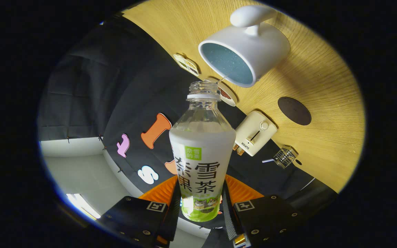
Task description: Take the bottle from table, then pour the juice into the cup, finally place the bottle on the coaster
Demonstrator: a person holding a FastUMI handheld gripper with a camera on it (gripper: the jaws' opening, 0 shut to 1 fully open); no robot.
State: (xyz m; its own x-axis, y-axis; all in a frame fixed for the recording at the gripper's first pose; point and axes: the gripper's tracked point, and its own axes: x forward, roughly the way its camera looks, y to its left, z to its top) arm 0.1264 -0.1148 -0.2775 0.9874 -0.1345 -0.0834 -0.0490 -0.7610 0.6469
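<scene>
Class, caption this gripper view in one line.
Tongs clamp the uncapped bottle, mouth tipped toward the white cup.

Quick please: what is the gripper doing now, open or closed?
Gripper: closed, both fingers pressing the bottle, its open mouth tilted toward the cup.

Wooden tabletop carrying a cream toaster at its edge against the black wall cloth; near the toaster, a small clear wire-frame object, unidentifiable. Two small printed cards lie along the same edge.

Wooden table, black cloth wall, pale floor.
</scene>
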